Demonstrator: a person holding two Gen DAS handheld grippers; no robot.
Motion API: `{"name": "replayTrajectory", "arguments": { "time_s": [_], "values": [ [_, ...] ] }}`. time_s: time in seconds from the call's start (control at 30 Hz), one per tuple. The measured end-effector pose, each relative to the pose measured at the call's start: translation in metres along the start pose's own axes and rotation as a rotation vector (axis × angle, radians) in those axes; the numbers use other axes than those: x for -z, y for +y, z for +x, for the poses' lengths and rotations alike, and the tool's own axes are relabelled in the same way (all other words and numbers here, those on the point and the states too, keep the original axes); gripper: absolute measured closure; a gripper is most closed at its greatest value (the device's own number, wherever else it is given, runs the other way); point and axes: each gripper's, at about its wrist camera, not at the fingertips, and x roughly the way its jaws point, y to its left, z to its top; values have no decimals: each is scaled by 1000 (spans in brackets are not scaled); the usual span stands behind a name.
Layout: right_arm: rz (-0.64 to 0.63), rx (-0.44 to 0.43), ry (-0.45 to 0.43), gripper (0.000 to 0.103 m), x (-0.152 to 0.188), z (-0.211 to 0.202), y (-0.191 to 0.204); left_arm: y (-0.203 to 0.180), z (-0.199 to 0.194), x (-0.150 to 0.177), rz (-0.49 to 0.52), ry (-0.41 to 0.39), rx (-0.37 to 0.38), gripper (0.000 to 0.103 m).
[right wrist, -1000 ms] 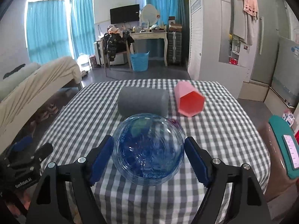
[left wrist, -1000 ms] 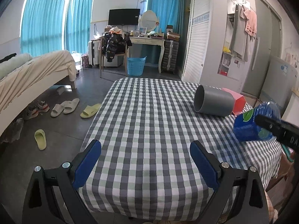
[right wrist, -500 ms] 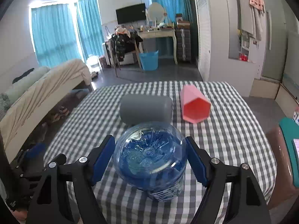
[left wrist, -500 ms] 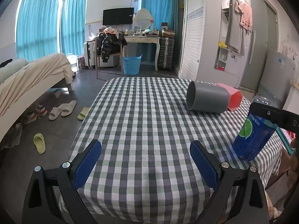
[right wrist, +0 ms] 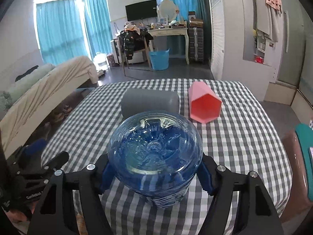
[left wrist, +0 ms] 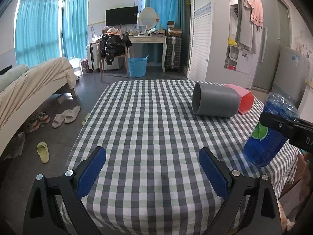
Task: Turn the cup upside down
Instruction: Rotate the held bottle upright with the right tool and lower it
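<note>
A see-through blue plastic cup [right wrist: 155, 152] with a green label [left wrist: 264, 148] stands base up and slightly tilted, its mouth down at the checked tablecloth [left wrist: 152, 121]. My right gripper [right wrist: 155, 176] is shut on it, one blue pad on each side; in the left wrist view the right gripper [left wrist: 283, 127] crosses the cup's upper part at the table's right side. My left gripper [left wrist: 152, 172] hangs open over the near part of the table, nothing between its pads, well left of the cup.
A grey cup [left wrist: 215, 102] lies on its side further back, with a pink hexagonal cup [left wrist: 244, 101] lying just right of it. A teal object [right wrist: 305, 156] sits off the table's right edge. Bed [left wrist: 29, 82] and slippers [left wrist: 66, 113] are on the floor side, left.
The right gripper has turned the blue cup from lying sideways in the air to base up and lowered it to the cloth. The left gripper stays open, barely moved.
</note>
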Motion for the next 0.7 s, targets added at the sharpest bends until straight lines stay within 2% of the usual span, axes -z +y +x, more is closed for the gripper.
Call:
{"name": "replayTrajectory", "arguments": {
  "time_s": [0.3, 0.53, 0.7],
  "values": [
    [-47, -67, -65, 33, -27, 13, 10, -8, 11, -15, -1, -24, -34, 5],
    [-60, -93, -31, 33, -30, 48, 18, -5, 23, -12, -2, 12, -63, 5],
    [-71, -101, -24, 33, -25, 58, 17, -8, 31, -6, 2, 35, -63, 5]
  ]
}}
